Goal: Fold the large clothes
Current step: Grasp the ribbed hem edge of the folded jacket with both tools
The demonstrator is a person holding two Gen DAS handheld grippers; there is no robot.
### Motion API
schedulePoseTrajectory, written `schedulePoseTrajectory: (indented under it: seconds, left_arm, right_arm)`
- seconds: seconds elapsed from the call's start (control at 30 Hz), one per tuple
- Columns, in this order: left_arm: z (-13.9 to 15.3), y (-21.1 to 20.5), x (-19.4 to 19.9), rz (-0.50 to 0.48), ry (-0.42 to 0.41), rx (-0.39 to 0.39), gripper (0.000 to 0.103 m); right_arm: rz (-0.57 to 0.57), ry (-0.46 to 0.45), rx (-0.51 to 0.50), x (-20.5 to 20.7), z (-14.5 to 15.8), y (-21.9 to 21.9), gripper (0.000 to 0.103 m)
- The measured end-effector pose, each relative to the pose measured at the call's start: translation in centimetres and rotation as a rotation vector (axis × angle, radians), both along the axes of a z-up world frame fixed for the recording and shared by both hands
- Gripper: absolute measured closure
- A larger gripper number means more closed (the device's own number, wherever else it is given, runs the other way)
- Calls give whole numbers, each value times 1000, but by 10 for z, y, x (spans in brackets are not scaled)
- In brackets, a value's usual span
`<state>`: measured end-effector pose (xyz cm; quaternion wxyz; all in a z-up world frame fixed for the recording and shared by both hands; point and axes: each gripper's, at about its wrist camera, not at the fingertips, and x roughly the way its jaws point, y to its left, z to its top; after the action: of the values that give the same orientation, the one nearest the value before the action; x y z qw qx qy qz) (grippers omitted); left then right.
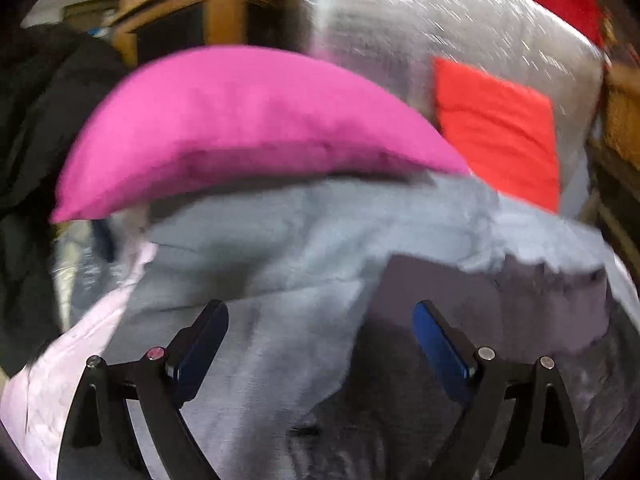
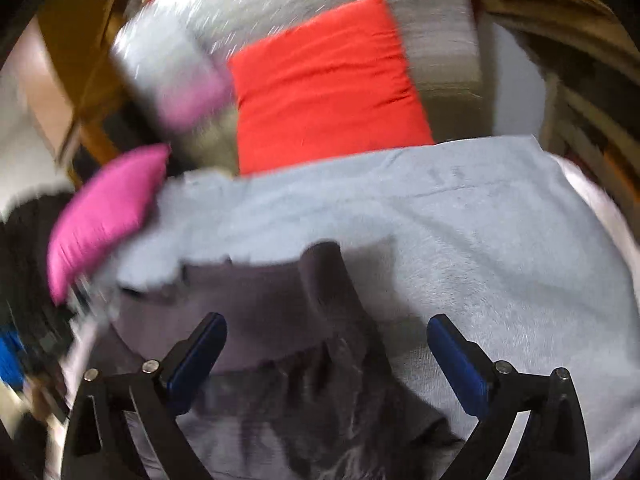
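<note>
A large light grey-blue garment [image 1: 288,248] lies spread on the bed, with a dark purple-grey piece [image 1: 460,292] on top of it. In the right wrist view the garment [image 2: 460,232] fills the middle and right, and the dark piece [image 2: 264,304] lies at centre left. My left gripper [image 1: 320,320] is open just above the garment, holding nothing. My right gripper [image 2: 326,332] is open over the dark piece, holding nothing. Both views are blurred.
A pink pillow [image 1: 240,128] lies behind the garment; it also shows in the right wrist view [image 2: 104,216]. A red cushion [image 1: 500,132] [image 2: 328,84] lies on the grey bedcover [image 1: 420,20]. Wooden furniture [image 1: 192,12] stands behind. Dark clothing [image 1: 36,140] hangs at left.
</note>
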<state>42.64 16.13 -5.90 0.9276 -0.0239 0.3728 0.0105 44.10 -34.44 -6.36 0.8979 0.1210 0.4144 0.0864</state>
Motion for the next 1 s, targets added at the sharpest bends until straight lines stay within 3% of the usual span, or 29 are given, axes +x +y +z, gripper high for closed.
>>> schedulePoseTrajectory:
  seconds: [0.17,0.33,0.37,0.4,0.43,0.47,0.57,0.67,0.73,0.87,1.0]
  left_arm:
    - [-25,-36,27,-153,100,35,10]
    - [-41,-47,53,-177,174,20,10]
    - [-43,-47,55,-174,168,20,12]
    - [-45,-49,56,-181,172,10,42]
    - [-49,-50,60,-185,204,10,99]
    - [-50,-50,63,-173,226,28,98]
    - [-39,-47,59,-142,138,53,100]
    - [-44,-37,66,-78,146,26,100]
    - [-64,-35,74,-53,200,21,100]
    - [-85,-39,82,-29,223,40,100]
    - [-91,-39,87,-10,226,44,99]
  right_arm:
    - [56,59,-108,21,-27,8,17]
    - [113,88,-117,34,-45,15,24]
    - [129,99,-111,37,-47,18,39]
    - [126,108,-121,40,-47,21,62]
    - [106,114,-144,42,-48,20,78]
    - [92,117,-137,42,-46,17,82]
    - [80,41,-131,34,-21,13,87]
    - [24,12,-143,36,-11,-1,91]
    - [-27,42,-150,42,-25,-12,93]
    - [-72,104,-157,48,-67,-17,95]
    - [-106,101,-109,51,-71,-22,96]
